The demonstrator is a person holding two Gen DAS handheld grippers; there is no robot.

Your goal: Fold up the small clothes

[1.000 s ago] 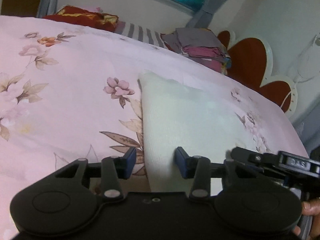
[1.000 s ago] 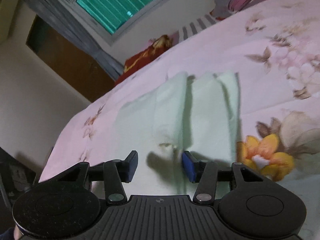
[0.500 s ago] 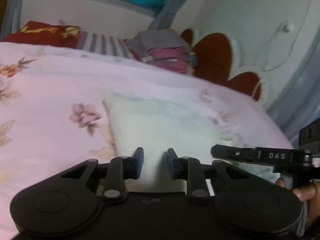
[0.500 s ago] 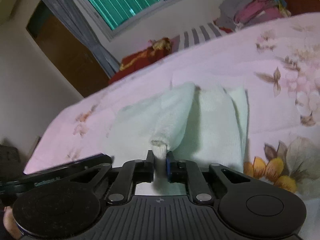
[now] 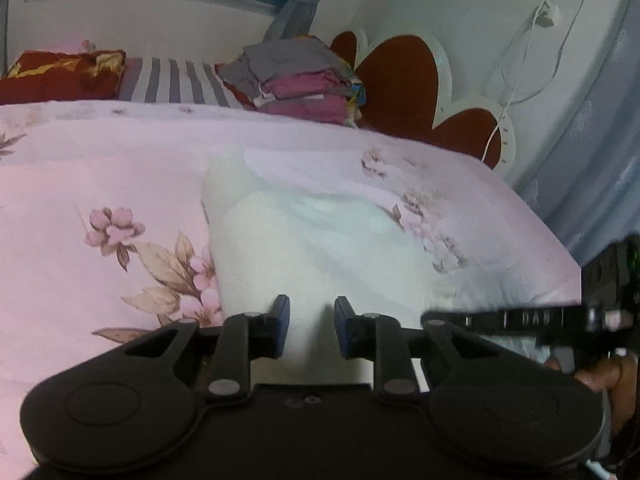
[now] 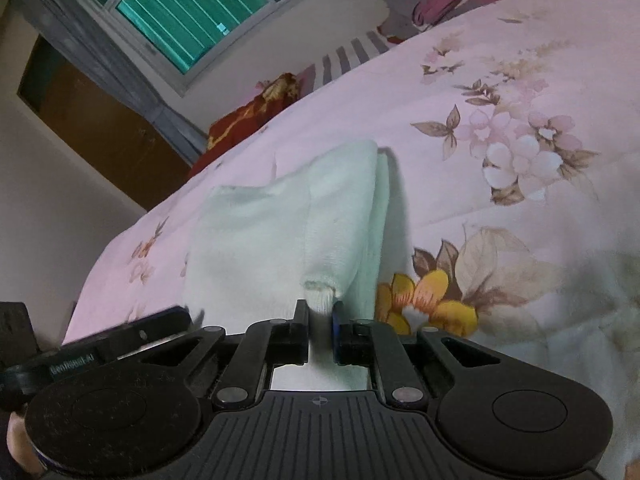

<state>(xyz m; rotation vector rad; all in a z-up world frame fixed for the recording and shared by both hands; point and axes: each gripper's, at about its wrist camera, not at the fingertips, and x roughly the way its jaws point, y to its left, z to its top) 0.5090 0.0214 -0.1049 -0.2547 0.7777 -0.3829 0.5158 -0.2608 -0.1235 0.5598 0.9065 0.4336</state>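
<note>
Fold step under way: small pale green knit garment [image 6: 256, 248] flat on pink flowered bedsheet [image 6: 480, 92]. Right gripper [image 6: 320, 322] just closed, pinching near hem. Left gripper [image 5: 308, 330] just closed too, clamped on near edge. Next: lift both corners together, carry over far edge, keep even.

A bed [image 5: 100, 168] spread with a pink floral sheet carries a pale mint knitted garment [image 5: 304, 248] near its front edge, with a stack of folded clothes [image 5: 300, 76] and pillows [image 5: 60, 76] lying at the far side.
</note>
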